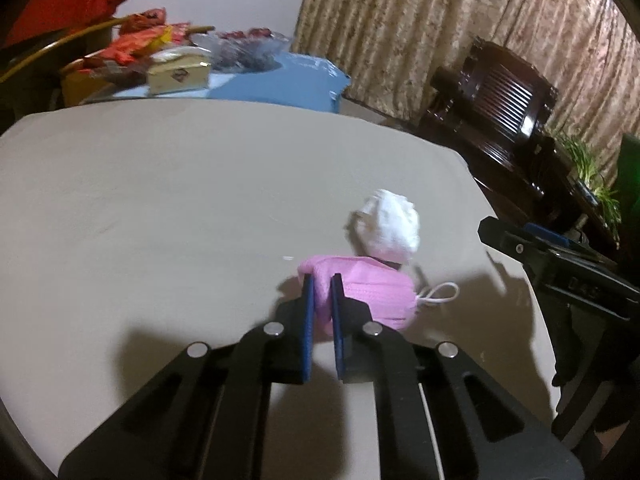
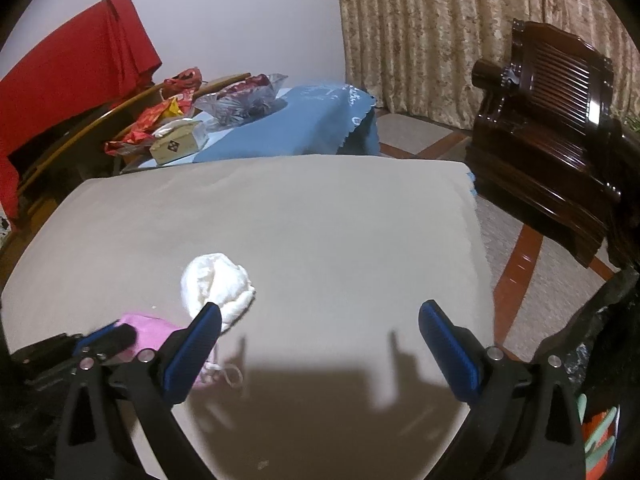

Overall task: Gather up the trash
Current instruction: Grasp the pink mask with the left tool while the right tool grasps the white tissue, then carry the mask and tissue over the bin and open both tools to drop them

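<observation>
On the beige table (image 1: 160,200), near its front edge, left gripper (image 1: 322,280) clamped on pink mask (image 1: 360,288); white tissue wad (image 1: 390,224) touching just behind. Right gripper (image 2: 320,320) spread wide, empty. Risk: thin pinch of fabric may slip on lifting; ear loop (image 1: 440,292) could drag the wad.

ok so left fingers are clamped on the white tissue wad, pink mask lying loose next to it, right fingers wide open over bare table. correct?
Not quite: you have the two items swapped. The left gripper is clamped on the pink mask, and the white tissue wad lies loose just beyond it, as the left wrist view shows. The right gripper is indeed wide open over the bare table.
</observation>
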### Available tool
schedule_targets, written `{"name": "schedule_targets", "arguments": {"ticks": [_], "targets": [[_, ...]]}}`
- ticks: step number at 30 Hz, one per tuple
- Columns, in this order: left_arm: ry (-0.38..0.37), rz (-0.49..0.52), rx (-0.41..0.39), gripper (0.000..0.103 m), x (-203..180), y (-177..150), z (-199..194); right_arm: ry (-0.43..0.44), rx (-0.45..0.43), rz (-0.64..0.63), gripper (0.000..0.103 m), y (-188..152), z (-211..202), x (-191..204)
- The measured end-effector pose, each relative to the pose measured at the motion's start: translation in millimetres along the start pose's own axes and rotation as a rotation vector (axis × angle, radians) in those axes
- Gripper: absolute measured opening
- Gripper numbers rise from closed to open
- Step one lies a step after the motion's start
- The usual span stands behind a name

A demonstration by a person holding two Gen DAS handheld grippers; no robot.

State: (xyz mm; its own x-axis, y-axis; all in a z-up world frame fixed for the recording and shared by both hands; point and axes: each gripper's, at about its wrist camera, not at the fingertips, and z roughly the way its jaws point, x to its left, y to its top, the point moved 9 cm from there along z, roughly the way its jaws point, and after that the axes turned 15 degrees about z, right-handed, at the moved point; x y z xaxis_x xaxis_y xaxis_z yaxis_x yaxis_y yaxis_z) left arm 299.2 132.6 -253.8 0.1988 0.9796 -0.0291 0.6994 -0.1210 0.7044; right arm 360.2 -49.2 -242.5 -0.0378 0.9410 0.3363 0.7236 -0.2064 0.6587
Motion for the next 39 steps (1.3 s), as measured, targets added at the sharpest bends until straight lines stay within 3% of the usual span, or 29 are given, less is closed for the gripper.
{"name": "schedule_targets", "arguments": {"ticks": [8, 15, 18, 20, 22, 39], "targets": [[0.123, -0.055, -0.015, 0.006, 59.5, -3.6, -22.5, 0.045, 0.027, -0.044, 0.097, -5.9, 16.2, 37.7], [0.146, -0.058, -0.025, 0.006, 69.4, 4.4, -19.3, 0.043, 0.077, -0.08, 0.094, -13.7, 43.4, 56.1], [0.142, -0.061, -0.03, 0.006, 69.2, 7.1, -18.5, 0.054, 0.131, -0.093, 0.071, -21.8, 53.8, 60.9], [0.137, -0.06, -0.036, 0.006, 67.9, 9.0, -19.0, 0.076, 0.17, -0.096, 0.045, -27.0, 57.0, 63.9], [0.133, -0.058, -0.04, 0.005, 66.5, 9.8, -19.3, 0.097, 0.172, -0.098, 0.041, -28.1, 52.2, 66.1], [0.098, -0.011, -0.166, 0.005, 30.0, 44.2, -77.0, 0.133, 0.034, -0.07, 0.04, 4.8, -43.2, 64.5]]}}
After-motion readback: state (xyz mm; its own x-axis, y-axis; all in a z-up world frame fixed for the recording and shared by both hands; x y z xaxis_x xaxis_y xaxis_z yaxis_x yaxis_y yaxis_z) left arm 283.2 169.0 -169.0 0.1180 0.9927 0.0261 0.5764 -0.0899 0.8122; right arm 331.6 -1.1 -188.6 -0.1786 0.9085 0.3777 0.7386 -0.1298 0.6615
